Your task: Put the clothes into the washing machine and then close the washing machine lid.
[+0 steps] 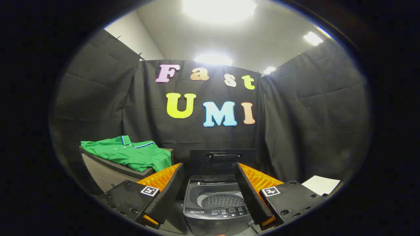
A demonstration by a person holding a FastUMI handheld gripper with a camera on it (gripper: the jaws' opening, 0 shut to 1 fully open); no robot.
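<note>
Our fingers are standing spread wide apart and holding nothing, and we are looking between them straight at the washing machine. Its lid is standing raised behind the drum, which, as far as we can see, is holding no clothes. Beyond the left finger, we are seeing the green polo shirt lying flat on a raised surface, draping over the edge nearest the machine. A white sheet of paper is lying past the right finger. We are judging the task barely begun: the shirt is waiting to be gripped, carried and dropped in, and the lid closed after.
</note>
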